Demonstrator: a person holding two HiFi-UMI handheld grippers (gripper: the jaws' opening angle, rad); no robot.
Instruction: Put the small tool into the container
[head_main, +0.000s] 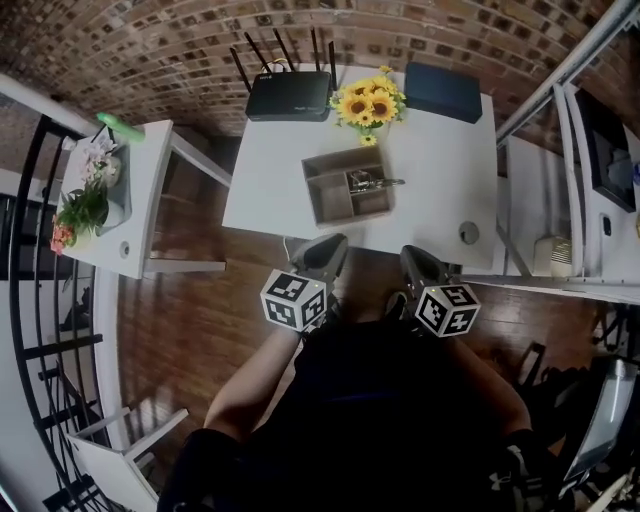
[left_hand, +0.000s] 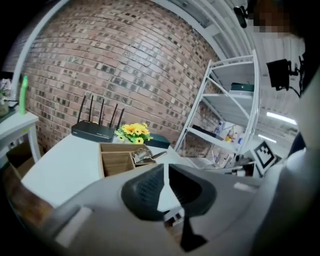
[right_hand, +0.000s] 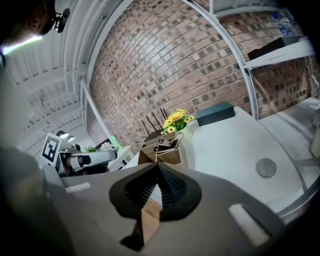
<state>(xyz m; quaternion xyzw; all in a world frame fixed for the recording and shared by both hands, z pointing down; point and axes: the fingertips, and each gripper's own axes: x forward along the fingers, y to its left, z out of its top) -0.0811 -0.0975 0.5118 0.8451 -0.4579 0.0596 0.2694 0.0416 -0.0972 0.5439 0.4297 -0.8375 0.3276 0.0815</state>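
A wooden container (head_main: 347, 186) with compartments stands in the middle of the white table (head_main: 440, 180). A small metal tool (head_main: 368, 181) lies in its right compartment, handle over the right rim. Both grippers hang off the table's near edge, close to the person's body. My left gripper (head_main: 320, 255) and right gripper (head_main: 420, 262) each have their fingertips together with nothing between them. The left gripper view shows the left gripper (left_hand: 166, 170) aimed at the container (left_hand: 117, 159) and tool (left_hand: 144, 155). The right gripper view shows the right gripper (right_hand: 158, 167) well short of the container (right_hand: 162, 152).
At the table's far edge sit a black router (head_main: 289, 95), a bunch of sunflowers (head_main: 368, 105) and a dark box (head_main: 443, 92). A round grommet (head_main: 469, 233) marks the near right corner. A side table (head_main: 140, 200) with plants stands left, metal shelving (head_main: 590, 180) right.
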